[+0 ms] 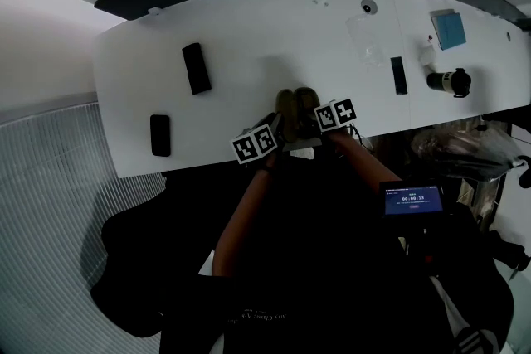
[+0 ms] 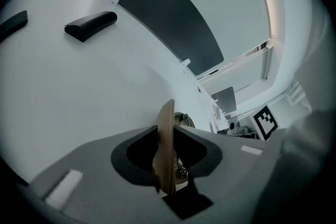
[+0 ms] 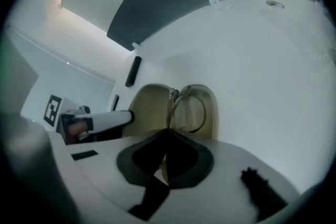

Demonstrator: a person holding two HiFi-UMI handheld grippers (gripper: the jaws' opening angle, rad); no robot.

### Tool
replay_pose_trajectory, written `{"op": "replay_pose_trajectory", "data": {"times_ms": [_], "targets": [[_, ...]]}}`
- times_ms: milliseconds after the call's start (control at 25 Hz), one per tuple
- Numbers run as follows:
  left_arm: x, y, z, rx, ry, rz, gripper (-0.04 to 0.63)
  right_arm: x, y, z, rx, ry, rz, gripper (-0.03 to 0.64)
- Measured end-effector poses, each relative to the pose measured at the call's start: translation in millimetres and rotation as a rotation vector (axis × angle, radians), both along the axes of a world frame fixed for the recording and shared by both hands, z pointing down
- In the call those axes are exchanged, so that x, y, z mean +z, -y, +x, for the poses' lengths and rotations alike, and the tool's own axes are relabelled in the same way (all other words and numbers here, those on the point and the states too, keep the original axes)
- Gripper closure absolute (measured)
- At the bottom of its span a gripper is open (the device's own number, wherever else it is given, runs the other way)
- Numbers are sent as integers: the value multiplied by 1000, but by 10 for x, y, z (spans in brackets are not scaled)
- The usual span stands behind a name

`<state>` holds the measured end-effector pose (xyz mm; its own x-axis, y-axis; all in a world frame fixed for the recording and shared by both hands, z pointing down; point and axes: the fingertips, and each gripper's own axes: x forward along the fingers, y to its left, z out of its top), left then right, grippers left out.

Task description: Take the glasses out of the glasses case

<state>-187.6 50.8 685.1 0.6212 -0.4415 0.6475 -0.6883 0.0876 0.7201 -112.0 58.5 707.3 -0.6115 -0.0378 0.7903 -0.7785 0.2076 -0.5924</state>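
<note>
Bare forearm [image 1: 236, 220] first, then the left tongs [image 2: 167, 136], clamped on the rim of the open olive-tan hard-shell glasses case [image 3: 144, 107] on the white desk [image 1: 249, 37]. Right tongs [image 3: 167, 136] are pinched shut, looks like on the near end of the thin wire-rimmed glasses [image 3: 190, 113]. Those stand on edge in the case, straight ahead of them, long axis running away. Right hand's clearly nearer, so I'd guess it lifts up and back.

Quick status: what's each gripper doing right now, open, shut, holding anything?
Left gripper: closed on the thin edge of the open glasses case.
Right gripper: closed, pinching the glasses that sit in the case.
</note>
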Motion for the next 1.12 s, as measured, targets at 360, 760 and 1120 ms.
{"op": "replay_pose_trajectory", "data": {"times_ms": [360, 760, 1120], "targets": [[-97, 181, -220, -46, 74, 32, 499, -736, 228, 211, 115, 281, 14, 603], [-164, 209, -328, -71, 153, 17, 497, -110, 412, 1100, 187, 207, -63, 603], [-195, 209, -341, -102, 215, 17, 495, 193, 318, 1159, 168, 205, -100, 603]]}}
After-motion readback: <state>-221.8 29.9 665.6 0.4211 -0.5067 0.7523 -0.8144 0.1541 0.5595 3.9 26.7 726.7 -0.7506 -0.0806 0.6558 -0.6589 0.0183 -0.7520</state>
